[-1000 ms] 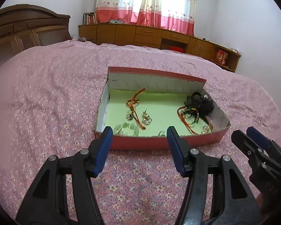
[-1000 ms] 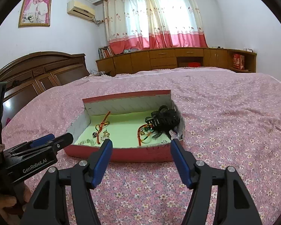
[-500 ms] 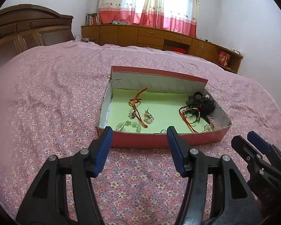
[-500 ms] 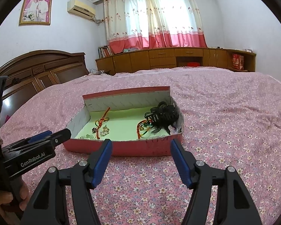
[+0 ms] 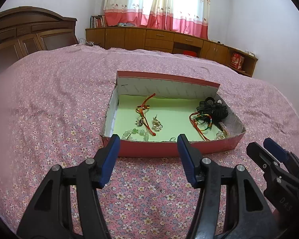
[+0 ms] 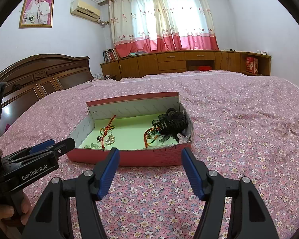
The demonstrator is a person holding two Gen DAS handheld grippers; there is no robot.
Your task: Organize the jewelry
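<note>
One box (image 5: 169, 149) sits mid-bed on the pink floral spread (image 5: 49, 109), red outside, green floor, far flap up. Inside, counted: 2 red cord bracelets, one left-centre (image 5: 144, 109), one at right (image 5: 201, 123); 1 green bead bracelet (image 5: 135, 133) by the near wall; 1 pearl earring cluster (image 5: 157, 123); 1 small dark charm (image 5: 140, 122); 1 black hair clip (image 5: 214, 108) in the far right corner. A few small bits at near right, too small to tell.

2 grippers. Left gripper (image 5: 148, 149) wide open, nothing held, tips just short of the box's near wall. Right gripper (image 6: 149, 159) also open & empty, likewise near that wall. They're side by side, apart.

Spread bare all round the box. Headboard (image 6: 39, 73) & cabinets (image 6: 189, 61) well apart from it.
</note>
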